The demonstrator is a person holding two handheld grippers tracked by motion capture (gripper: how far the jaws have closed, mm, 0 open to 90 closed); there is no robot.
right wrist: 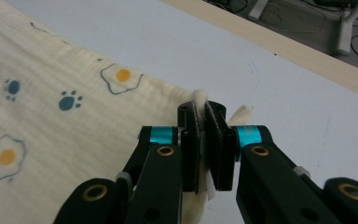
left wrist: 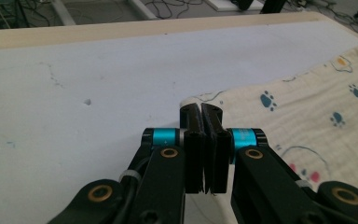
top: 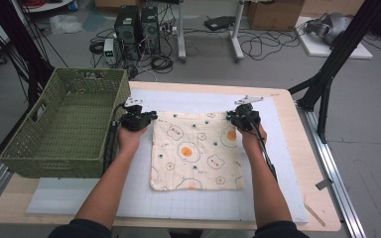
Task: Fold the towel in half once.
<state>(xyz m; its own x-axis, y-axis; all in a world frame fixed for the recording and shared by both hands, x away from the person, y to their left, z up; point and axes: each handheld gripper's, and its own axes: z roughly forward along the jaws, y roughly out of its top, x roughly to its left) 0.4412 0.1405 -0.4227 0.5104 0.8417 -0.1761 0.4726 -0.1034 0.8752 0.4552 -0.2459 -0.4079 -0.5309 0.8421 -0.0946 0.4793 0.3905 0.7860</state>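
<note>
Both far corners pinched, cloth ready to fold.
I hold the left gripper (left wrist: 200, 112) and right gripper (right wrist: 200, 109) clamped on the egg-print cloth (top: 196, 151), flat on the white mat (top: 278, 148) beside the basket (top: 54, 148).

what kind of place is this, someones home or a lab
Most likely a lab or recording workshop, not a home. Computer towers and loose cables lie on the bare floor, black frame struts flank the table, and a gridded white mat lies under the cloth.
</note>
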